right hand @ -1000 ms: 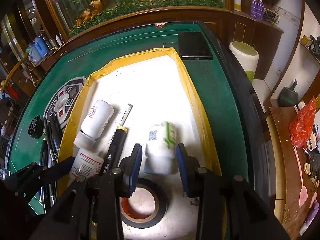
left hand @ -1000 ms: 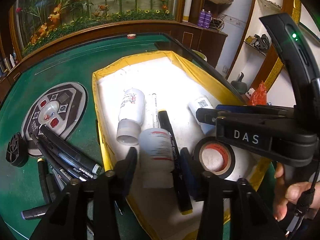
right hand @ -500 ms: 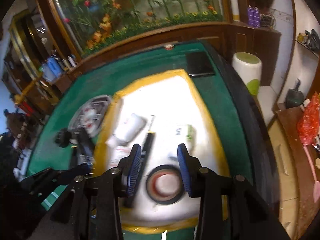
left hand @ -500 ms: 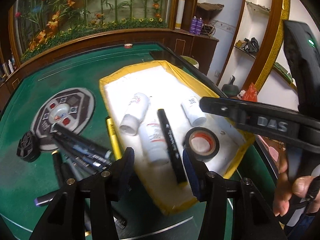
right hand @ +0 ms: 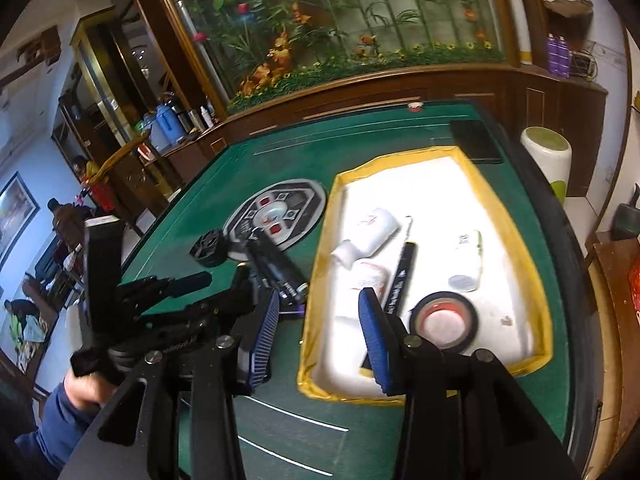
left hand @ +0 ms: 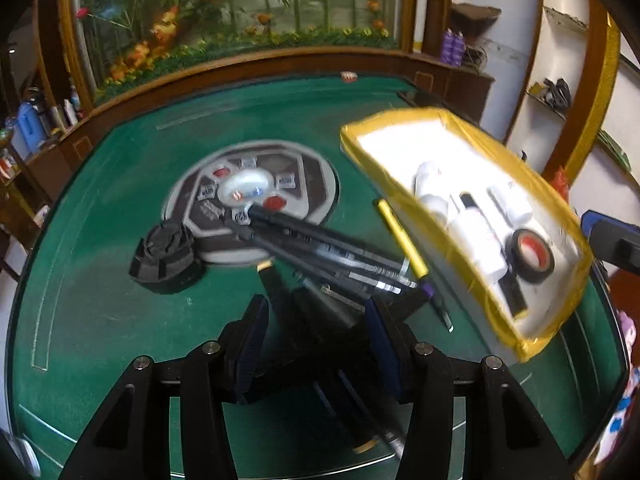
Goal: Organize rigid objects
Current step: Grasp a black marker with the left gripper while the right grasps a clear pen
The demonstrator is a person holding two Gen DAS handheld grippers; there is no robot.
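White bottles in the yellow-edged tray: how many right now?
3. One lies at the tray's far left, one just below it, one right of the black marker. None looks hidden.

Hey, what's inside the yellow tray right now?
The yellow tray holds three white bottles, a black marker, and a roll of black tape. The right claw covers part of its near corner.
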